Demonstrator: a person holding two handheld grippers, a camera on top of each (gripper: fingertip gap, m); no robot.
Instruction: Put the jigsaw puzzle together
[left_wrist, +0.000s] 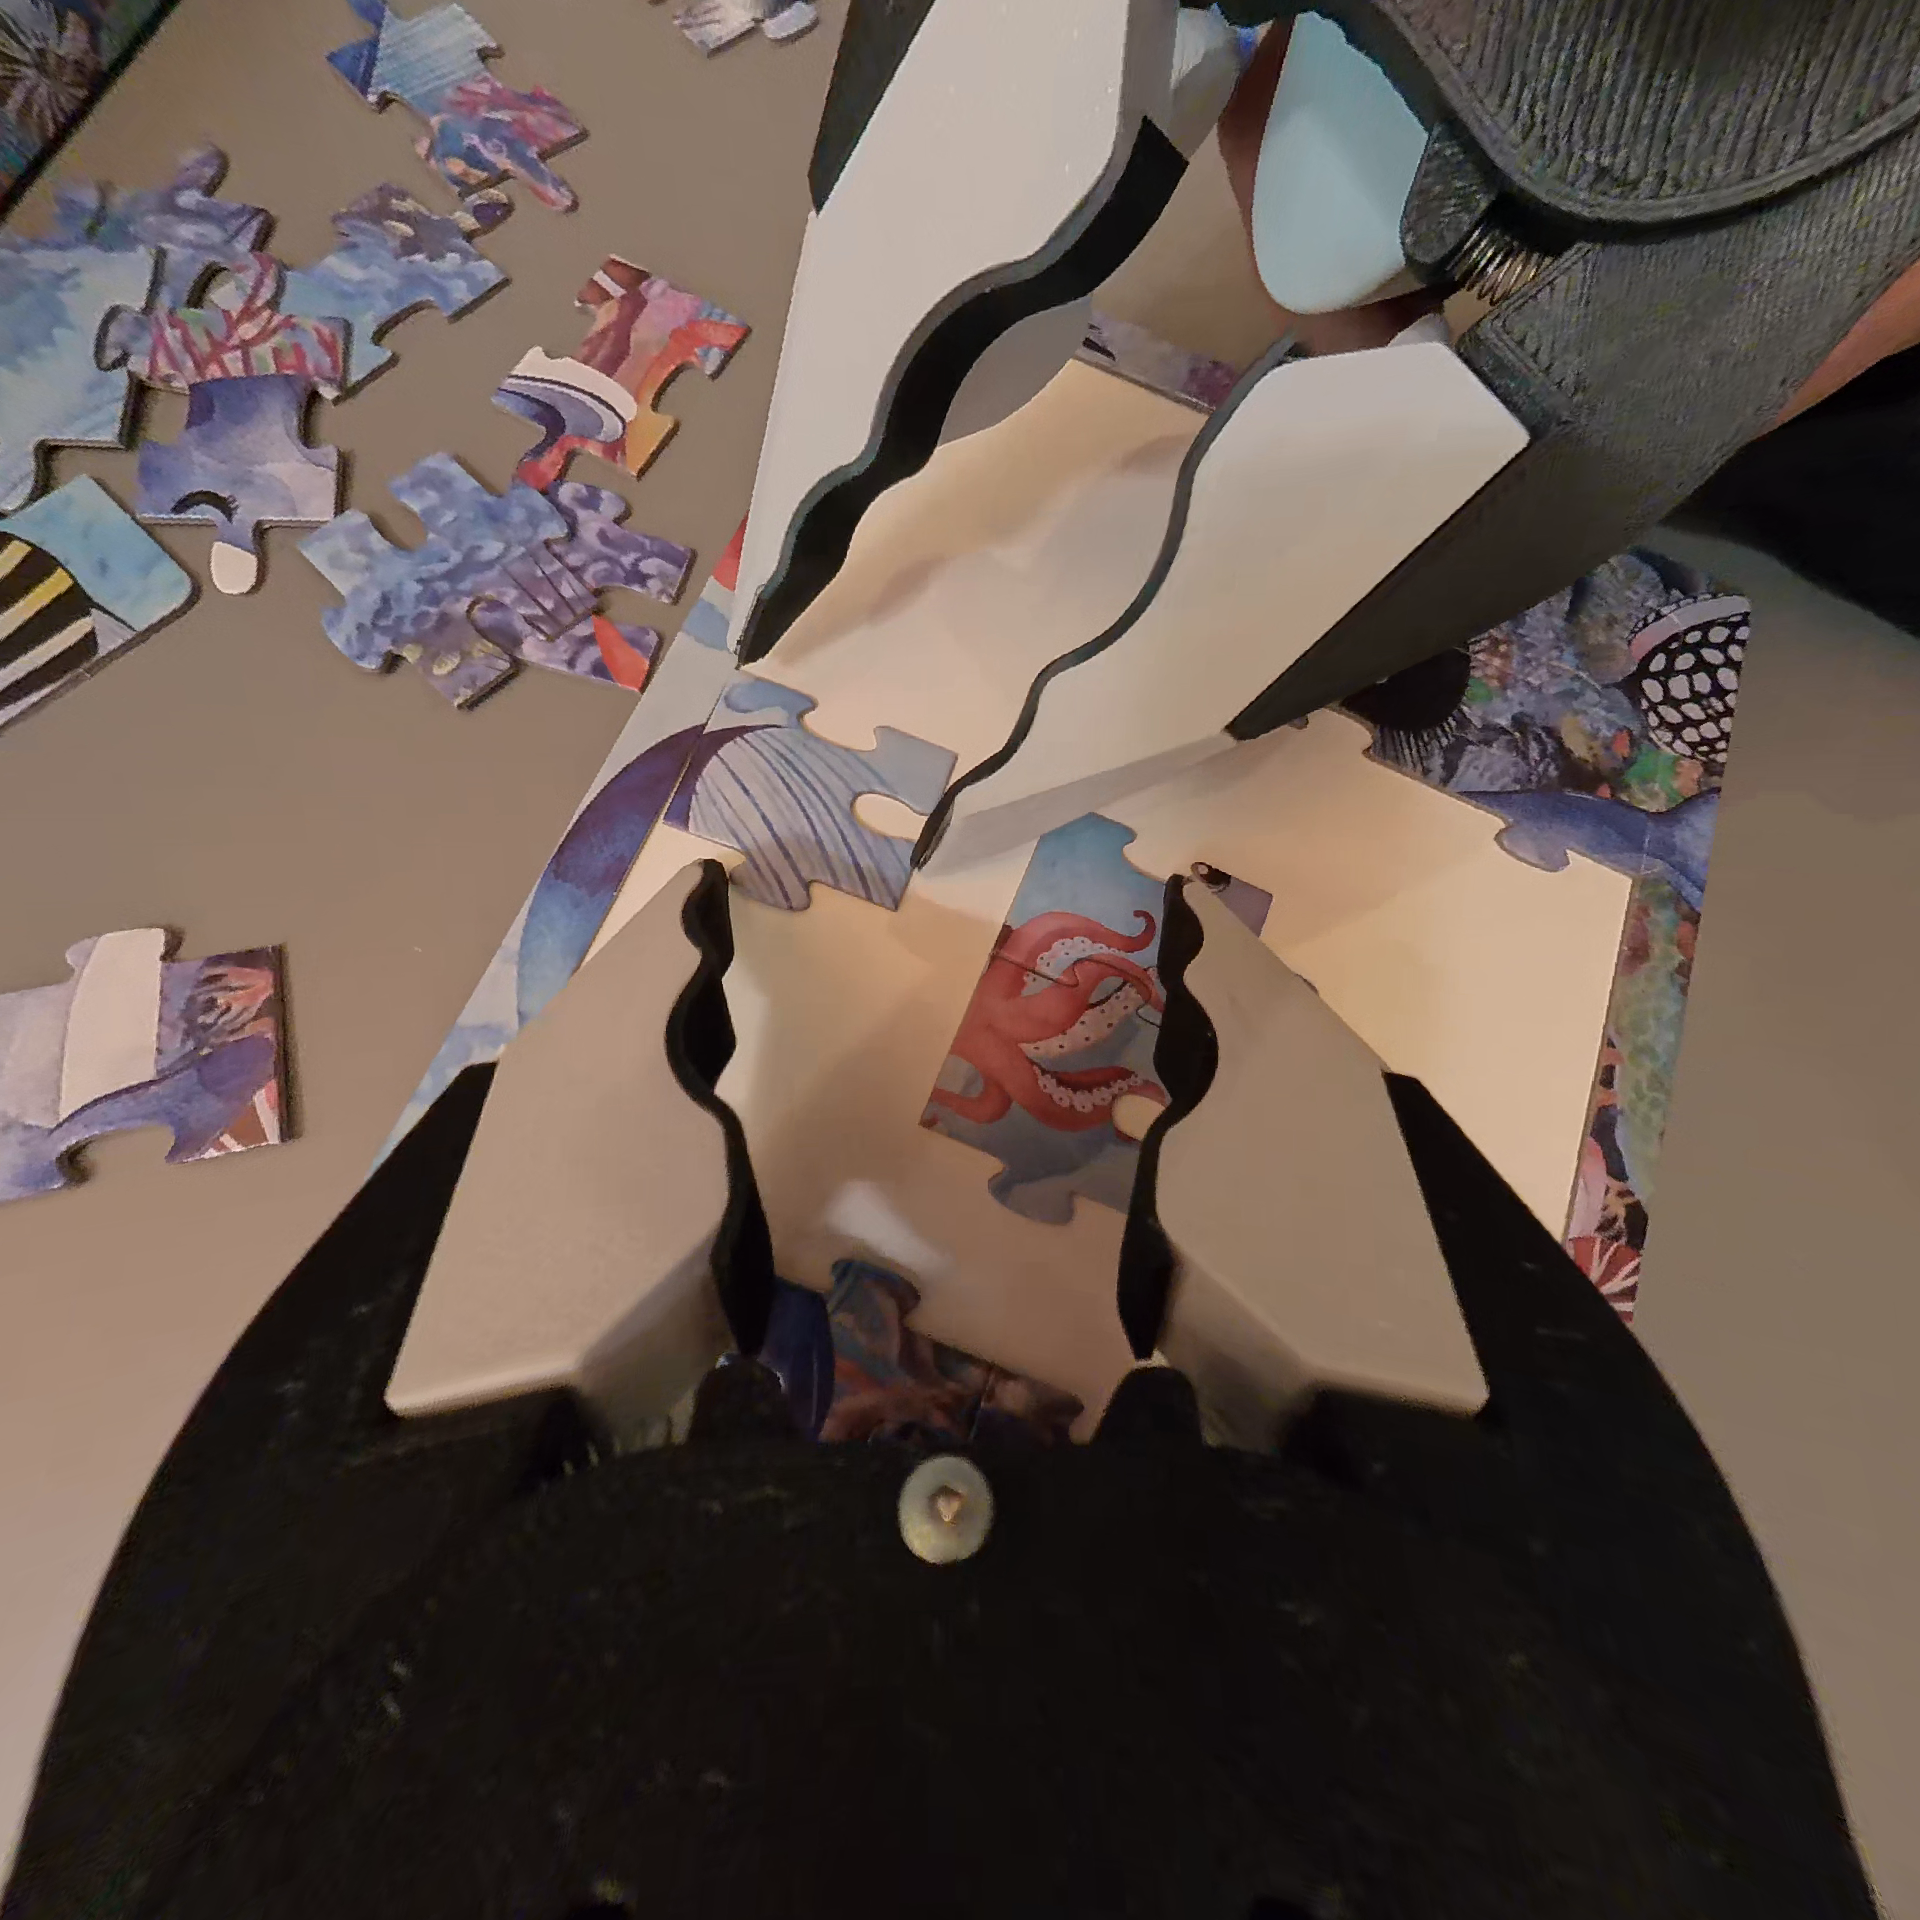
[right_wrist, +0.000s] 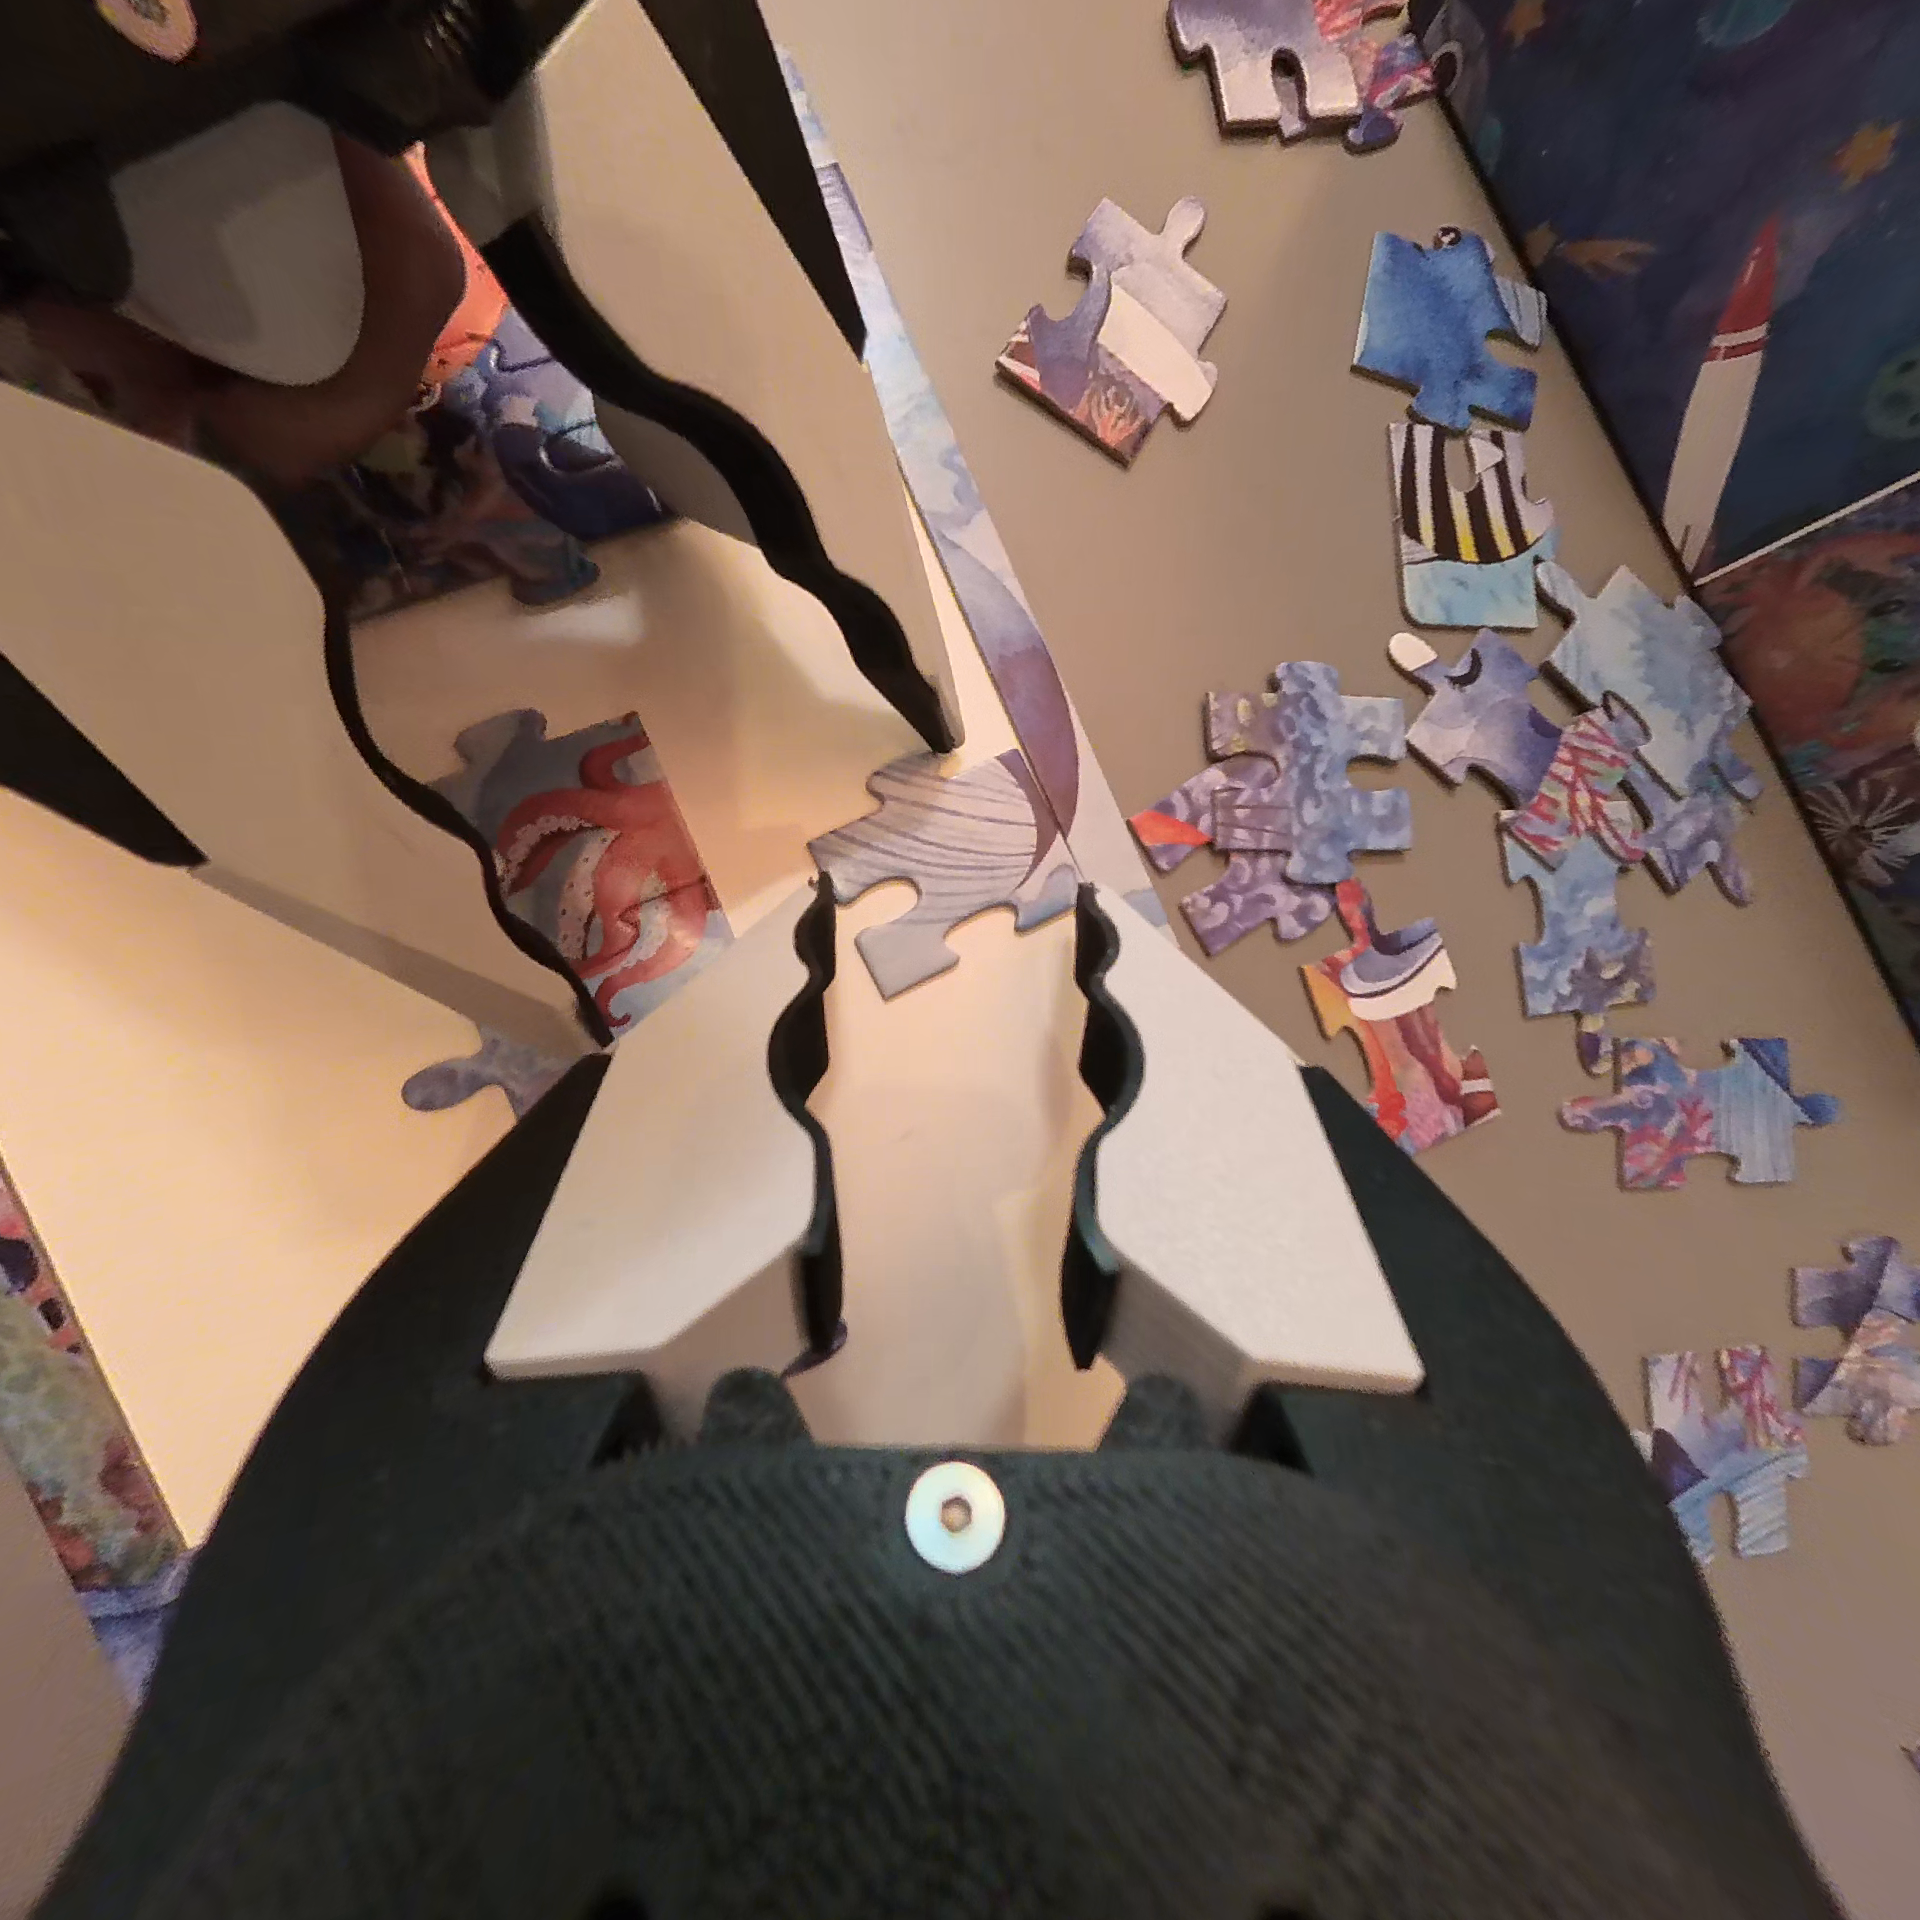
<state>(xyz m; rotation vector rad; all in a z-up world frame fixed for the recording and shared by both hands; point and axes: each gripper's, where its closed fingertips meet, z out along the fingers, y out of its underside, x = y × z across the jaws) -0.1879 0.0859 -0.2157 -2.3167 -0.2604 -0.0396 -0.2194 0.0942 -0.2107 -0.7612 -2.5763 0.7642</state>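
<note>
A cream puzzle tray (left_wrist: 1371, 935) holds part of the picture: border pieces on its right side (left_wrist: 1621, 707) and an orange octopus piece (left_wrist: 1049, 997) lying inside. A blue striped whale piece (left_wrist: 800, 810) lies flat at the tray's left edge against a purple whale part. My left gripper (left_wrist: 945, 881) is open just above the tray, its left fingertip touching the whale piece and its right one by the octopus piece. My right gripper (right_wrist: 954, 888) is open, its tips on either side of the whale piece (right_wrist: 935, 842). The octopus piece (right_wrist: 603, 831) lies to the left.
Several loose pieces (left_wrist: 488, 582) lie scattered on the grey table (left_wrist: 364, 831) left of the tray; in the right wrist view they (right_wrist: 1288, 790) lie on the right. The dark illustrated box lid (right_wrist: 1714, 260) runs along the table's far side.
</note>
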